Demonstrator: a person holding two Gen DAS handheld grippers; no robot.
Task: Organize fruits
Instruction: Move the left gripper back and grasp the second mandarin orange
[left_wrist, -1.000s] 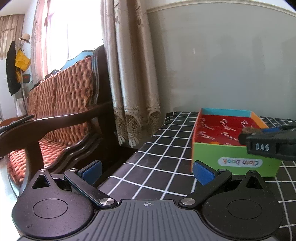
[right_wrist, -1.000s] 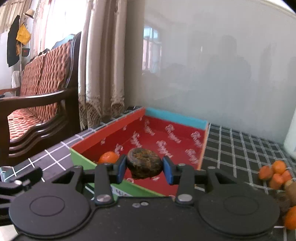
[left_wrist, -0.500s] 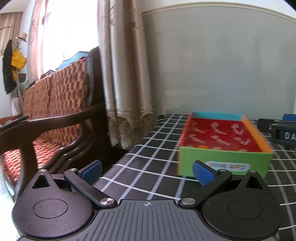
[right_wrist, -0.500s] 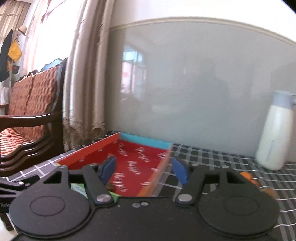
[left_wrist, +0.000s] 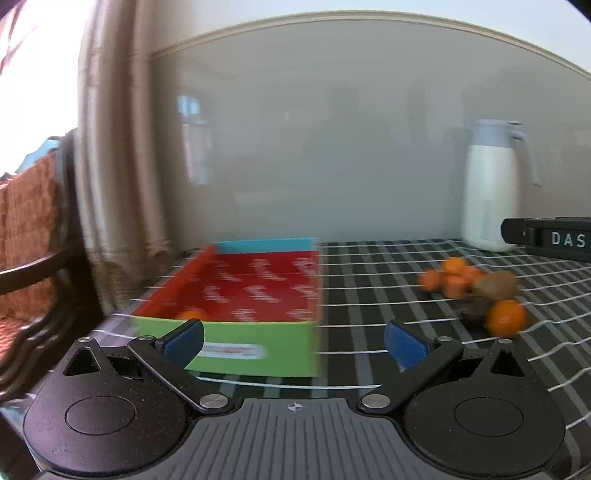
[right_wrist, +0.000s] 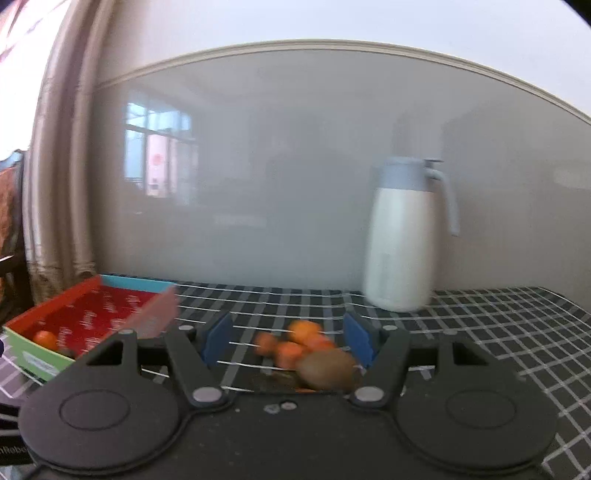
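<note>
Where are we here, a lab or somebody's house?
Most likely a home living room: a cushioned wooden sofa by a long curtain, a checked tablecloth with a thermos jug, loose fruit and a colourful box.

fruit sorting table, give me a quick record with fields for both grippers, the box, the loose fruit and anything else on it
left gripper: open, empty
right gripper: open, empty, facing the loose pile
box: colourful open cardboard box, red inside, green front; one orange fruit visible inside
loose fruit: small orange fruits and a brown kiwi piled on the black-and-white checked tablecloth
other: white jug with grey-blue lid by the wall
</note>
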